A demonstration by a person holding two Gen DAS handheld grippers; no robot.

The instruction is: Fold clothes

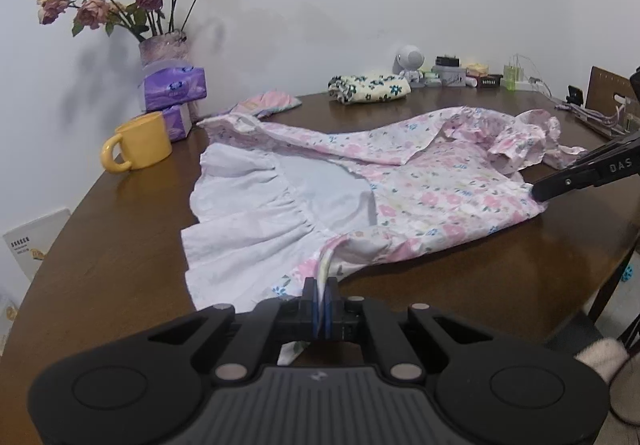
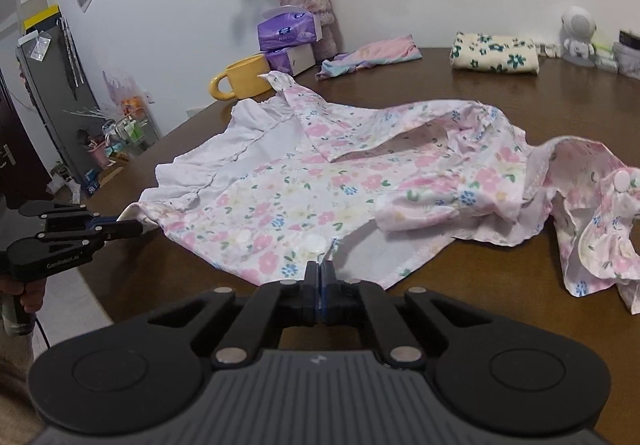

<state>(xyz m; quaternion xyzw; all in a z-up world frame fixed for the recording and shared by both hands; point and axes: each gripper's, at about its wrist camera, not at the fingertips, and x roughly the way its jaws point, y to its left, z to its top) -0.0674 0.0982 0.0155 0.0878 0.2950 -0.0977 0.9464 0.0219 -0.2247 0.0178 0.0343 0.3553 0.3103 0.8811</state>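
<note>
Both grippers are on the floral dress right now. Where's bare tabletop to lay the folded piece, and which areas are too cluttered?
Bare wood lies between the floral dress and the folded cream floral cloth, and along the near edge of the table. Crowded: the corner with the yellow mug, tissue packs and vase, and the back right behind the white figurine.

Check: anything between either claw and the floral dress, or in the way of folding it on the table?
Nothing between: the left claw and right claw are each shut on the near edge of the floral dress. The table around it is bare; the yellow mug stands apart at the far left.
</note>
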